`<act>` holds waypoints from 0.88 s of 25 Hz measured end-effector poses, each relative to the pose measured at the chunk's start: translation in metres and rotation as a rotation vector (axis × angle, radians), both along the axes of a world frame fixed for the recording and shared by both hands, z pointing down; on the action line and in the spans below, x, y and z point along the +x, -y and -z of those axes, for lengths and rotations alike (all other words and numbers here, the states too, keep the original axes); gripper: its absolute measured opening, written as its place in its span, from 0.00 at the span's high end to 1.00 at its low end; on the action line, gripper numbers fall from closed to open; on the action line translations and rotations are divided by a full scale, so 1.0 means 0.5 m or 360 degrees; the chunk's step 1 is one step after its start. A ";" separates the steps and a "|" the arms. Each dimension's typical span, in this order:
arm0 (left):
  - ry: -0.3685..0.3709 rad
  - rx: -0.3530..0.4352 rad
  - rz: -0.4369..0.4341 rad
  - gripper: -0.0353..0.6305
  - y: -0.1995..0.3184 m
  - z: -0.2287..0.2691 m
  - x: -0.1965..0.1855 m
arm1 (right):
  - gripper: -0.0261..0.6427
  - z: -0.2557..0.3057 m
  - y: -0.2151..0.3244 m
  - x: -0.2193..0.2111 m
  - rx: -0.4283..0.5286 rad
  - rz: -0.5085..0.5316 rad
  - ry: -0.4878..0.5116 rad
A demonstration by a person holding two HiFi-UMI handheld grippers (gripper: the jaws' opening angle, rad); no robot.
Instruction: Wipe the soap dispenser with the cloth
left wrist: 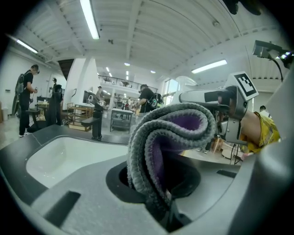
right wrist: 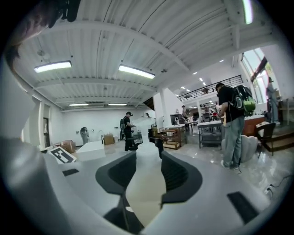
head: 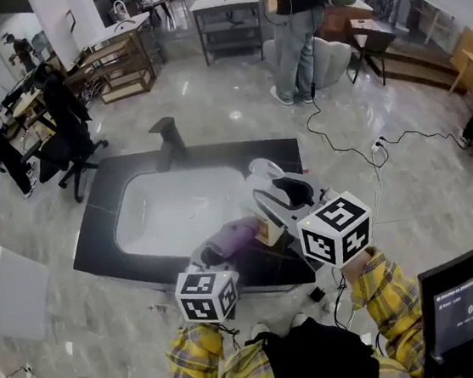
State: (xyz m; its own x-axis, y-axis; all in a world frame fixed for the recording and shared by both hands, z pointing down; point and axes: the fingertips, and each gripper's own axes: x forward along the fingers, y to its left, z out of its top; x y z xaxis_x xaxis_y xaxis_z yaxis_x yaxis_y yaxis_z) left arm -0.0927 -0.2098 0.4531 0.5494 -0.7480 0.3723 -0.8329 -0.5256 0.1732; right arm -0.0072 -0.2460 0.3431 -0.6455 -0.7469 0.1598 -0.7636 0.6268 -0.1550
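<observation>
Left gripper jaws pinch a folded, nubby grey-purple cloth; right gripper jaws clamp a smooth translucent soap dispenser.

L gripper w/ cloth, left of R gripper w/ soap dispenser, sink behind, faucet at far rim
</observation>
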 end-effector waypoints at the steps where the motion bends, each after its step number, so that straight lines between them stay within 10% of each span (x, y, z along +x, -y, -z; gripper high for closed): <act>1: -0.0006 0.0004 -0.0009 0.84 -0.002 0.006 0.000 | 0.72 0.003 0.002 0.002 0.0000 -0.0045 0.0002; 13: -0.0087 0.0043 -0.0127 0.84 -0.048 0.033 -0.046 | 0.72 0.012 -0.008 -0.027 0.0012 -0.0515 0.0072; 22: -0.0025 0.0256 -0.0347 0.84 -0.093 0.077 0.019 | 0.72 0.048 -0.022 0.005 0.0082 0.0108 0.0218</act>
